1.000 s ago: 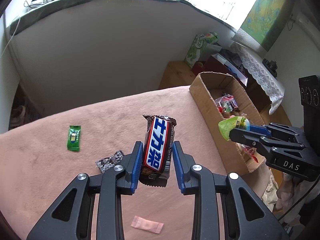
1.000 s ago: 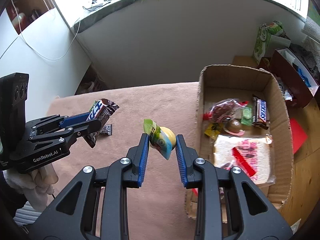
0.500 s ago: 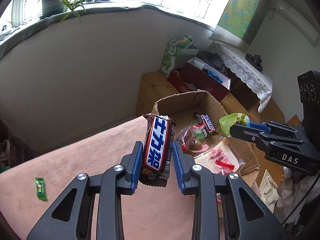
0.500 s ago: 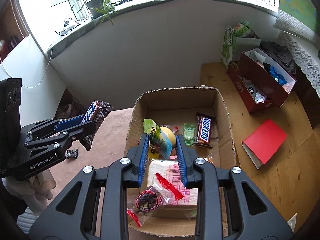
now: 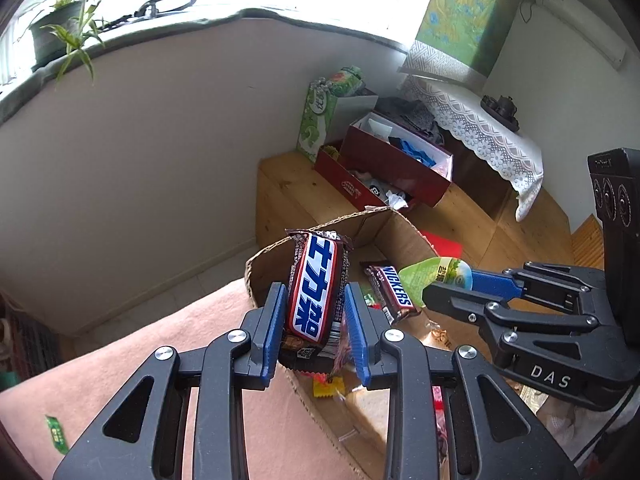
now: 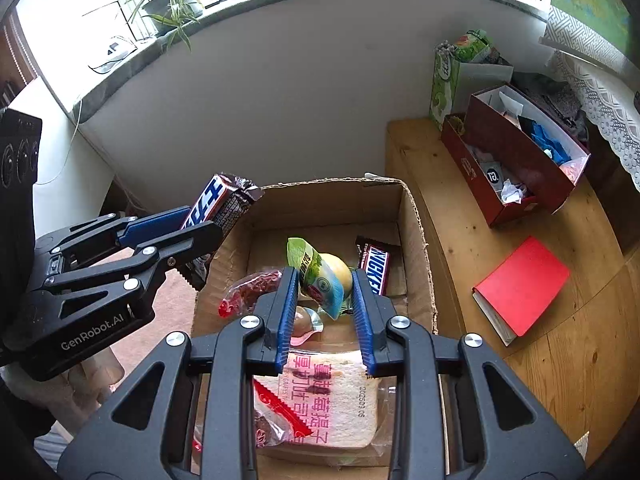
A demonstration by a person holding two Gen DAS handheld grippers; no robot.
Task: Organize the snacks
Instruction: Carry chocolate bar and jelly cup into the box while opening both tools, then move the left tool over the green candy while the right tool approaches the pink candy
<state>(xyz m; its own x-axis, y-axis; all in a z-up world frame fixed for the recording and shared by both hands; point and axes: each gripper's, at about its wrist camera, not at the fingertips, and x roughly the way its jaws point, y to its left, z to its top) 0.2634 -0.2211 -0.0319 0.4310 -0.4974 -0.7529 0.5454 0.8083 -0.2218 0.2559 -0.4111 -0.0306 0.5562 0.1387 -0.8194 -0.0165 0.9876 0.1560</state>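
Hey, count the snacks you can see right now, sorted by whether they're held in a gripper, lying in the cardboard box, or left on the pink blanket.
Held in a gripper: 2 (Snickers bar, jelly cup)
In the cardboard box: at least 4
On the pink blanket: 1 (green packet)
Total: at least 7

Your right gripper clamps a green jelly cup above the cardboard box; your left gripper grips a Snickers bar

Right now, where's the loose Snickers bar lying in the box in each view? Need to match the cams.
Left wrist: Snickers bar right of centre, between the left gripper's held bar and the right gripper's green packet.
Right wrist: Snickers bar above centre, at the box's far end, just right of the right gripper's packet.
Shared landmark: cardboard box.
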